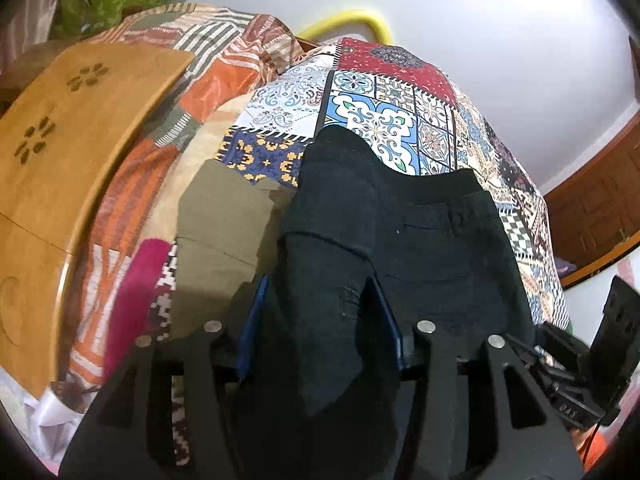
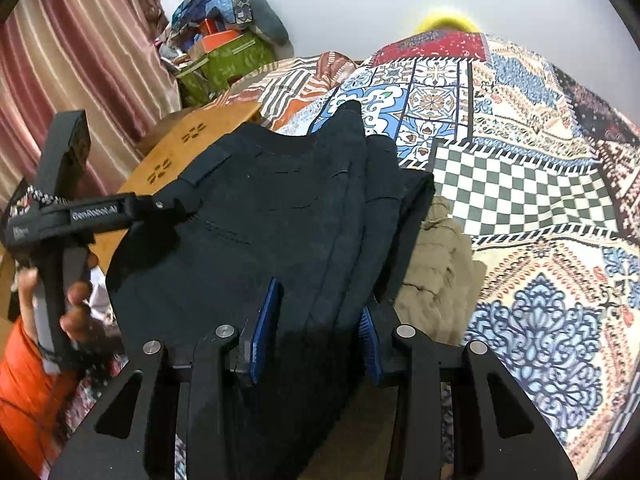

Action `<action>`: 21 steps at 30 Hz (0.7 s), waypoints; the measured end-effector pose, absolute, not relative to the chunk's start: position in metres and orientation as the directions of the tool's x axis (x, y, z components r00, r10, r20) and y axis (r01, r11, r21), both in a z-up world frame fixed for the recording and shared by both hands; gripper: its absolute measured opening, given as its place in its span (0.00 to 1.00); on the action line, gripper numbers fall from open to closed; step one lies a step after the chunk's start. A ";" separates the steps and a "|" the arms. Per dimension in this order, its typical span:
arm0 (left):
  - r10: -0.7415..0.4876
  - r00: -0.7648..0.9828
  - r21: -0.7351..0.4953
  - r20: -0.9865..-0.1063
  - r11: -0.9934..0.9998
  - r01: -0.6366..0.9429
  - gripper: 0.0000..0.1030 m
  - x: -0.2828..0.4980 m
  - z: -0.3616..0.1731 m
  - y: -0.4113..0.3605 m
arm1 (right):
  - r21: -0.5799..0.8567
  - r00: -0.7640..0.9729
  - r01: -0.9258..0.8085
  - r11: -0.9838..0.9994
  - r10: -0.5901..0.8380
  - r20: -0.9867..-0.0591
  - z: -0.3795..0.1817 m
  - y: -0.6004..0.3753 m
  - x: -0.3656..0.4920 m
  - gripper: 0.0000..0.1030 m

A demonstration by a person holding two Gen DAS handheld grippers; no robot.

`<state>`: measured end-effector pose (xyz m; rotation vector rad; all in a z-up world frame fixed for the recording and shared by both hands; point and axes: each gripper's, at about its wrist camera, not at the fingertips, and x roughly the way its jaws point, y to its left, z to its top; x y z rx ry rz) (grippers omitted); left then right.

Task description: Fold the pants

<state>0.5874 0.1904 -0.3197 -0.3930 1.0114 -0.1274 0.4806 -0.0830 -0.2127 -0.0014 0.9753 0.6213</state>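
A: Count it out, biggest first.

B: One patchwork bedspread (image 2: 520, 184) covering the bed, one wooden lap table (image 1: 72, 152) at nine o'clock in the left wrist view, one pair of black pants (image 2: 256, 216), one olive-khaki garment (image 1: 224, 220), one magenta cloth (image 1: 140, 280), and two hand-held grippers.

A: Where are the pants?

B: In the middle of the bed. In the right wrist view they run from six o'clock up toward twelve, over the near edge of the lap table and over the khaki garment at three o'clock.

A: The grippers?

B: The left gripper (image 1: 320, 312) stands partly open, its blue pads on either side of a hanging fold of black cloth. I cannot tell whether the pads press on it. In the right wrist view the same tool sits at nine o'clock, a hand (image 2: 74, 304) with an orange sleeve (image 2: 24, 368) around its handle and its tip at the pants' edge.

A: And the right one?

B: The right gripper (image 2: 316, 328) is narrower, its blue pads closed against a thick bunch of stacked layers of the pants.

A: How do the pants look?

B: Black, doubled over lengthwise, several edges lying parallel. A waistband with a belt loop (image 2: 204, 168) and a pocket seam show on top. The cloth is lifted and draped at the near end, not flat.
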 end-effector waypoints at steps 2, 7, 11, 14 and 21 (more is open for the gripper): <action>-0.236 0.539 -0.321 -0.808 0.944 -0.069 0.49 0.579 -0.309 0.189 | 0.242 0.414 -0.502 0.830 0.477 -0.775 -0.206 -0.088 0.474 0.34; -0.170 0.580 -0.229 -0.797 0.973 -0.029 0.49 0.551 -0.274 0.181 | 0.183 0.470 -0.515 0.838 0.454 -0.757 -0.181 -0.105 0.458 0.36; -0.160 0.637 -0.208 -0.754 0.978 0.000 0.49 0.513 -0.240 0.172 | 0.167 0.529 -0.519 0.838 0.468 -0.708 -0.144 -0.125 0.437 0.36; -0.134 0.681 -0.166 -0.720 0.986 0.020 0.49 0.484 -0.214 0.159 | 0.151 0.571 -0.527 0.836 0.481 -0.666 -0.115 -0.133 0.418 0.39; -0.146 0.781 -0.175 -0.607 0.983 0.048 0.49 0.412 -0.138 0.132 | 0.110 0.651 -0.573 0.812 0.532 -0.542 -0.043 -0.147 0.351 0.42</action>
